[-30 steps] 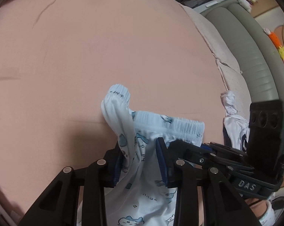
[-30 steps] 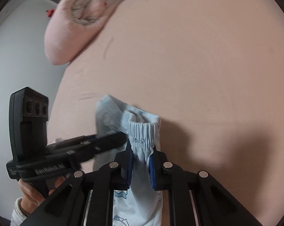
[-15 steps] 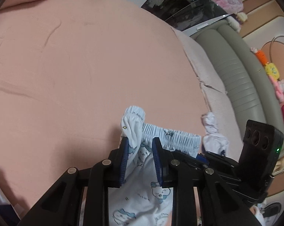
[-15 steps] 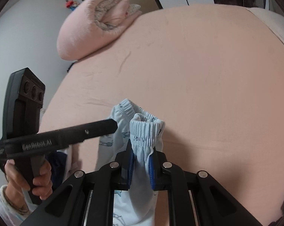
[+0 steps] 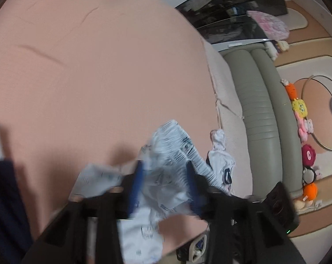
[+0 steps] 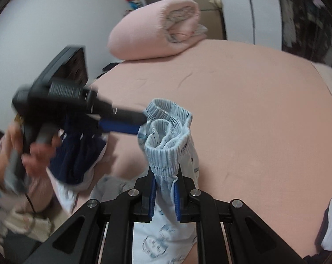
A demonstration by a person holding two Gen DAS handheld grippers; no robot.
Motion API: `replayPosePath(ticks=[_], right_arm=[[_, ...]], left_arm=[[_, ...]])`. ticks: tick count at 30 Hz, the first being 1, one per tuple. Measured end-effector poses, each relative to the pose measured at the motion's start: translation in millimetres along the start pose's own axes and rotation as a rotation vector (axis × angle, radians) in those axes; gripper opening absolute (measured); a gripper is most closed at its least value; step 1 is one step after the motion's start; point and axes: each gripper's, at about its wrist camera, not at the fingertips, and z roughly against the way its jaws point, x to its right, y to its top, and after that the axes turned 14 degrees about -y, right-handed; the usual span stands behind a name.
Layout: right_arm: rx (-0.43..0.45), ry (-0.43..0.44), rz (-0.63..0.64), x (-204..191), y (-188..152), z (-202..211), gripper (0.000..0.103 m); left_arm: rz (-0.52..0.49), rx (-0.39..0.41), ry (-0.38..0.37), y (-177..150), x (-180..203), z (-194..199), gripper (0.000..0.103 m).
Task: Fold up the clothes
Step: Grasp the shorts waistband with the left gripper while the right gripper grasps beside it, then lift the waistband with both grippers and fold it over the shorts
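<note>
**Shorts gathered at the waistband, one grip firm and one letting go**

The pink bed (image 6: 265,114) fills both views, bare across its middle, and that bare stretch lies ahead of and below both my tongs. The one relation that matters, I judge: the printed shorts (image 6: 166,136) hang above the near edge of the bed, waistband up and bunched, the legs dropping below and behind my fingers. Their long axis runs top to bottom, not yet flat.

My right tongs (image 6: 164,194) are clenched on the elastic waistband, the cloth pinched between both blue pads. My left tongs (image 5: 166,184) come in from the left, and their jaws are opening; the waistband sits loosely between them, and through the blur I cannot see either pad pressing on it. So the right hand is the nearer and, as I read it, the only sure hold.

Counted, largest first: one bed, one rolled pink duvet (image 6: 157,28) at its far end, one grey padded bed rail (image 5: 258,118), one pair of printed shorts, one dark navy garment (image 6: 77,154) at the near left, one small white garment (image 5: 221,151) by the rail, two tongs, and a row of small plush toys (image 5: 300,114) too blurred to count.
</note>
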Motion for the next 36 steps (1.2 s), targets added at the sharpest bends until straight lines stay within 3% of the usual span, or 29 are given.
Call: replayPosePath(ticks=[6,12,22,28,30,32,34,36], right_arm=[[-0.022,0.014,0.067,-23.9,-26.6,-3.3,0.012],[-0.021,-0.011,0.116,-28.7,-52.6,1.7,0.012],[-0.013,-0.024,0.228,-47.8,-94.1,5.4,0.012],[-0.123,0.002,0.202,-43.8,-112.9,-13.0,0.013],[-0.168,0.006,0.203,-42.9,-116.3,-15.7,0.017],[-0.213,-0.023,0.241,-46.0,-119.0,-16.4,0.026],[-0.252,-0.049,0.271,-48.6,-120.2,-14.9,0.044],[-0.274,-0.052,0.282,-51.5,-121.0,-8.4,0.05]], left_arm=[[0.035,-0.055,-0.019,-16.0,19.5,8.7,0.073],[0.189,-0.14,0.008,-32.7,-3.2,-21.1,0.073],[0.262,-0.26,0.074,-69.7,-30.4,-69.8,0.073],[0.233,-0.333,0.161,-103.4,-42.8,-77.5,0.073],[0.209,-0.348,0.173,-114.6,-47.4,-78.2,0.073],[0.174,-0.351,0.182,-122.7,-49.6,-76.9,0.073],[0.12,-0.355,0.191,-130.5,-49.1,-77.8,0.073],[0.065,-0.357,0.2,-136.8,-47.7,-76.5,0.073]])
